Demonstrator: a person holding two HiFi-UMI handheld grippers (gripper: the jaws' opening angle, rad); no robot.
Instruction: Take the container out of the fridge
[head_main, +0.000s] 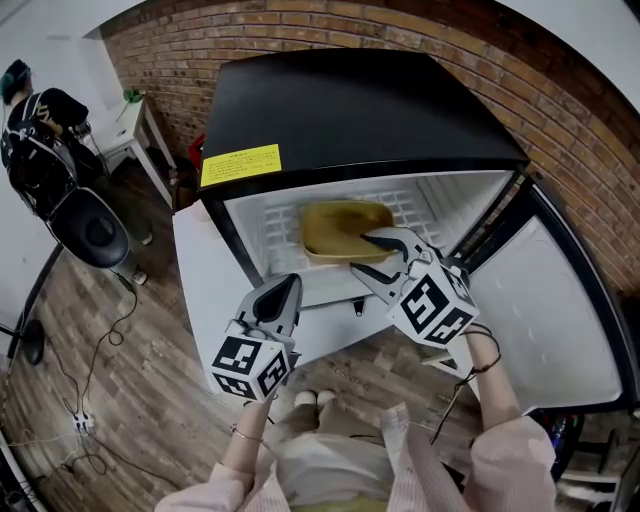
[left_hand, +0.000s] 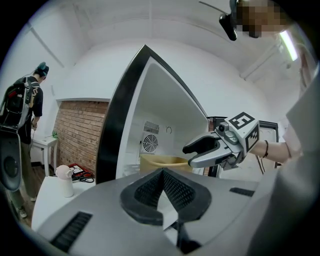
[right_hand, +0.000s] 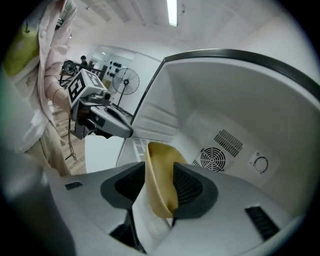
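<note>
A tan plastic container lies on the wire shelf inside the open fridge. My right gripper reaches into the fridge, and its jaws straddle the container's near right rim. In the right gripper view the container's wall fills the gap between both pads, so that gripper is shut on it. My left gripper hangs shut and empty in front of the fridge's lower edge, left of the right one. The left gripper view shows its own closed tips, the container and the right gripper beyond.
The fridge door stands swung open to the right. A white surface with a small white bottle lies left of the fridge. A person stands at the far left by a white table. Cables trail on the wooden floor.
</note>
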